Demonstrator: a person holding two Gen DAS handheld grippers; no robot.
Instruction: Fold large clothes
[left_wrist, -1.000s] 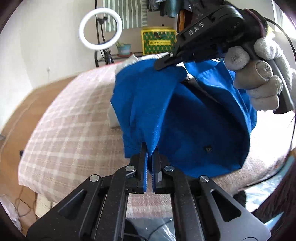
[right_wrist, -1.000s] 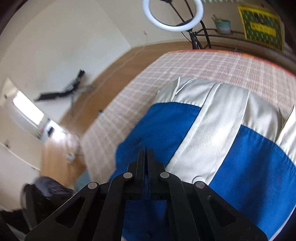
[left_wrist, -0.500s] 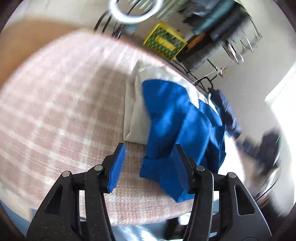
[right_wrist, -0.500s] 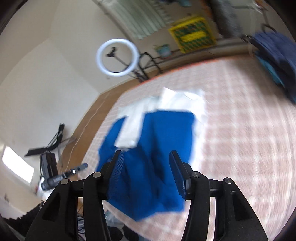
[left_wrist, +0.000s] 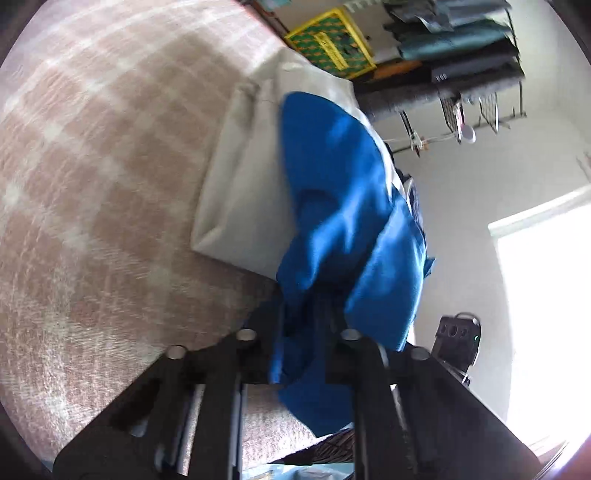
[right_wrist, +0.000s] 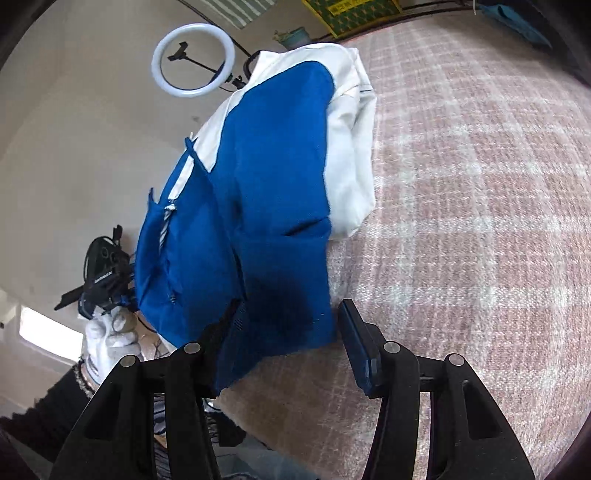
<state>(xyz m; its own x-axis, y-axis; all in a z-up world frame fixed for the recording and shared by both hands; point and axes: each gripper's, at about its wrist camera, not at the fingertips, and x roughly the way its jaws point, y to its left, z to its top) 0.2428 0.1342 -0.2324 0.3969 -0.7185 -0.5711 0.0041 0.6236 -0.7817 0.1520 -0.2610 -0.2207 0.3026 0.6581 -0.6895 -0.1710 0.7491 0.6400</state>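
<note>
On the plaid bedspread (left_wrist: 110, 155) the blue-and-white jacket (left_wrist: 332, 192) lies partly folded, its white shoulder part toward the yellow crate (left_wrist: 328, 44) and its blue body running back to the camera. In the left wrist view the left gripper (left_wrist: 310, 325) sits at the jacket's near hem; blue cloth bunches between and over the fingers, which look drawn close on it, though blur and the covering cloth hide the tips. Held there, the hem can probably be lifted toward the white end for the next fold.

In the right wrist view the jacket (right_wrist: 273, 166) stretches from the ring light (right_wrist: 192, 60) end down to the right gripper (right_wrist: 291, 325). Its fingers stand wide apart, with the jacket's near blue corner lying between them; one finger is partly under the cloth edge, the other (right_wrist: 356, 343) rests clear on the bedspread (right_wrist: 480, 184) just beside the corner. It seems poised to close on that corner. To the jacket's left, the gloved left hand (right_wrist: 110, 332) holds its tool at the opposite edge, so both near corners could rise together.
</note>
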